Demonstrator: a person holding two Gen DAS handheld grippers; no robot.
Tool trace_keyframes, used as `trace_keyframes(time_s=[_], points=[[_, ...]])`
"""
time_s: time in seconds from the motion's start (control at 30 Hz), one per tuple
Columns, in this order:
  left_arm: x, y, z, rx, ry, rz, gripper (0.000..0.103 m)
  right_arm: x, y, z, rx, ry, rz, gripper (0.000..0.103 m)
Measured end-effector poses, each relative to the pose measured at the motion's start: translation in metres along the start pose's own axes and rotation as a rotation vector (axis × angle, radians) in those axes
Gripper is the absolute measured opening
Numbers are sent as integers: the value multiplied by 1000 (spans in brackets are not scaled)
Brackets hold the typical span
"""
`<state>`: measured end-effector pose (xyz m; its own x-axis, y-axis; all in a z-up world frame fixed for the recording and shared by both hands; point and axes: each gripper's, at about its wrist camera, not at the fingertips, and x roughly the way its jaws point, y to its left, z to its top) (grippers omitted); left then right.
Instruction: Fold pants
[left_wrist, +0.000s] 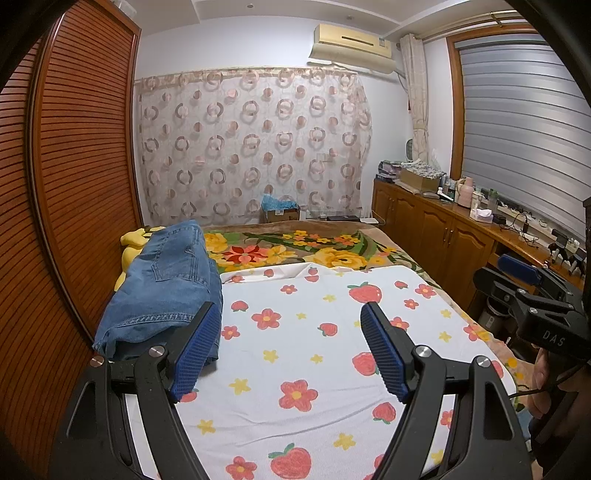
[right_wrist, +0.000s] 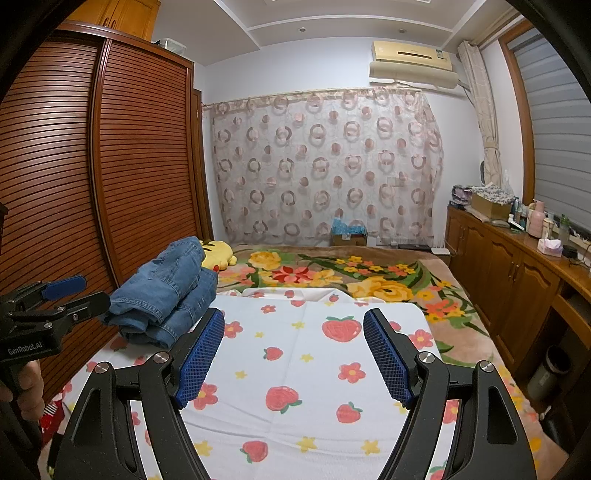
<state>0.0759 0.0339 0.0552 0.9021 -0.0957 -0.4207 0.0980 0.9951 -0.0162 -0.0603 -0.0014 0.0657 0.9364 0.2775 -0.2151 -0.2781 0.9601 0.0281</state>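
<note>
A pair of blue denim pants (left_wrist: 166, 284) lies folded in a thick bundle at the left edge of the bed, also seen in the right wrist view (right_wrist: 170, 295). My left gripper (left_wrist: 291, 314) is open and empty, above the white strawberry-print sheet (left_wrist: 314, 369), with its left finger just in front of the bundle. My right gripper (right_wrist: 293, 321) is open and empty over the same sheet (right_wrist: 314, 369), to the right of the pants. Each gripper shows at the edge of the other's view: the right one (left_wrist: 524, 280) and the left one (right_wrist: 70, 291).
A yellow plush toy (right_wrist: 218, 254) lies behind the pants. A floral blanket (right_wrist: 351, 273) covers the far bed. A slatted wooden wardrobe (left_wrist: 74, 177) stands close on the left. A wooden cabinet (right_wrist: 517, 266) with clutter runs along the right. A curtain hangs at the back.
</note>
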Motion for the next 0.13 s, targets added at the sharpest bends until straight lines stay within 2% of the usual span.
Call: trace_keyframes(time_s=[0.13], points=[[0,0,0,-2,0,0,79,0,0,0,0,0,1,80]])
